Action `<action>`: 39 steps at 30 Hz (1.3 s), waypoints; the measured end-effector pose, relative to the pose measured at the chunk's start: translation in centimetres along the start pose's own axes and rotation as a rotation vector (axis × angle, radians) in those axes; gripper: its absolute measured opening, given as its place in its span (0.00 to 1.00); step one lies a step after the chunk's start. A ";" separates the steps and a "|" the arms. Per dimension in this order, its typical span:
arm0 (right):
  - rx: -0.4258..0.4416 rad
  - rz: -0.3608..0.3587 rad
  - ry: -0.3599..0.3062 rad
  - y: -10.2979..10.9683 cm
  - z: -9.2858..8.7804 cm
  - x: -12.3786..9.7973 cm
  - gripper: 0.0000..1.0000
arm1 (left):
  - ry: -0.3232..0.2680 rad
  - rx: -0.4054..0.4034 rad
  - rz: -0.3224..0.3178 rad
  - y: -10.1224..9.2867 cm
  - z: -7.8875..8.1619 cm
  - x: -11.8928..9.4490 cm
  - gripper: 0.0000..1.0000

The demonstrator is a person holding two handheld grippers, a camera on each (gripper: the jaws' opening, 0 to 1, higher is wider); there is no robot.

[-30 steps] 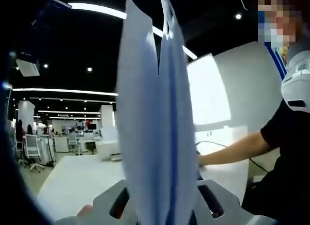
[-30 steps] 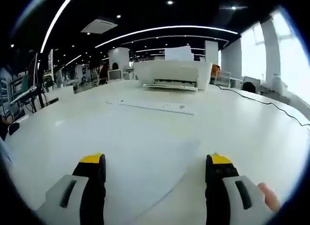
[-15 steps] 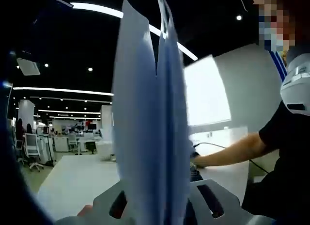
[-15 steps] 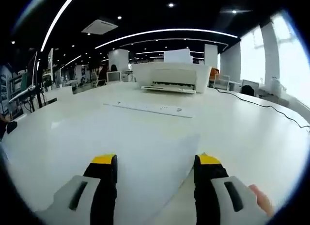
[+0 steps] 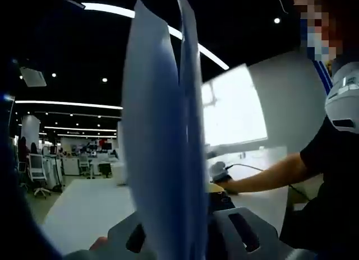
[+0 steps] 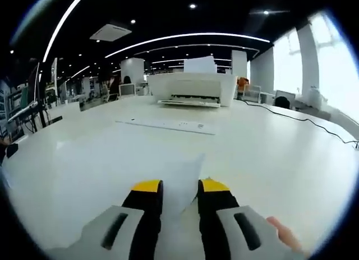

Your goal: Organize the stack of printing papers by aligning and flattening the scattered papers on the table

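Paper point(image 6: 178, 179) lies flat on the table point(image 6: 269, 153), its near corner running in between the right claw's point(image 6: 180, 188) yellow tips, which are drawn nearly together on it; whether they truly pinch it I cannot tell. Its sheet spreads forward and left of that claw. More sheets point(image 5: 162, 142) stand upright, edge-on, clamped in the left claw point(image 5: 185, 237), held above the table; the right claw is nearer the lying sheet.

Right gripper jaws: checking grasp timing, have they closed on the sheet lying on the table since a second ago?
Yes. The right gripper jaws have drawn together on the sheet; the printer barely shifted.
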State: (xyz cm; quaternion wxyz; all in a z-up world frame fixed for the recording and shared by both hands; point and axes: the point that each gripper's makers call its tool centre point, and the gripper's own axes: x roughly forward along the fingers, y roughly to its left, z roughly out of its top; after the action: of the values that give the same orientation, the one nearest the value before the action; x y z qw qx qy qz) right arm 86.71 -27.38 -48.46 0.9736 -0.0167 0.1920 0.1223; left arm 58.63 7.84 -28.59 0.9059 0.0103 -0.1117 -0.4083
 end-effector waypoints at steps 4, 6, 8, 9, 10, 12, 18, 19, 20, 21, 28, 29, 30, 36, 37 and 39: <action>-0.017 -0.017 -0.002 -0.5 0.1 0.2 0.11 | 0.001 0.001 -0.001 -0.1 0.0 0.0 0.06; -0.033 -0.025 -0.003 -0.6 0.1 0.1 0.07 | 0.001 0.000 -0.001 0.0 0.0 0.1 0.06; -0.038 -0.029 -0.003 -0.7 0.1 0.1 0.04 | 0.001 -0.001 -0.001 0.0 0.0 0.1 0.06; -0.040 -0.032 -0.003 -0.7 0.1 0.1 0.02 | 0.001 0.000 -0.001 0.0 0.0 0.1 0.06; -0.040 -0.033 -0.002 -0.7 0.1 0.0 0.00 | 0.001 0.000 -0.001 -0.1 0.0 0.1 0.06; -0.043 -0.037 0.001 -0.5 -0.1 -0.4 0.00 | 0.002 0.001 -0.002 -0.1 0.0 0.1 0.06; -0.028 -0.044 -0.004 -1.0 0.1 -0.5 0.00 | 0.007 0.002 0.001 0.0 -0.1 0.1 0.06; -0.025 -0.043 -0.005 -1.0 0.1 -0.5 0.00 | 0.007 0.002 0.001 0.0 -0.1 0.1 0.06; -0.013 -0.036 -0.005 -0.9 0.1 -0.6 0.00 | 0.007 0.002 0.001 0.0 -0.1 0.0 0.06; -0.011 -0.032 -0.009 -0.8 0.2 -0.7 0.00 | 0.007 0.001 0.001 0.0 -0.1 0.0 0.06; -0.038 -0.004 -0.046 -0.1 1.8 -1.6 0.00 | 0.009 -0.002 0.007 0.2 -0.2 0.0 0.06; -0.042 -0.003 -0.054 -0.4 2.4 -1.6 0.00 | 0.010 -0.002 0.008 0.2 -0.2 0.0 0.06; -0.042 0.003 -0.062 -0.6 3.0 -1.9 0.00 | 0.011 -0.002 0.008 0.3 -0.2 0.0 0.06; -0.058 0.029 -0.131 -0.9 7.3 -4.1 0.00 | 0.011 -0.001 0.008 0.3 -0.2 0.1 0.06; -0.065 0.037 -0.139 -0.8 8.1 -4.6 0.00 | 0.012 -0.002 0.008 0.2 -0.2 0.1 0.06; -0.074 0.043 -0.156 -0.8 9.5 -5.4 0.00 | 0.012 0.001 0.004 0.1 -0.2 0.2 0.06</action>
State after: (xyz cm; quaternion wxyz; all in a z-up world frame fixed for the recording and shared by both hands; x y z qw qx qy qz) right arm 85.64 -28.65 -37.61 0.9815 -0.0387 0.1113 0.1511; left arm 58.86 7.70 -28.69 0.9075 0.0129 -0.1062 -0.4063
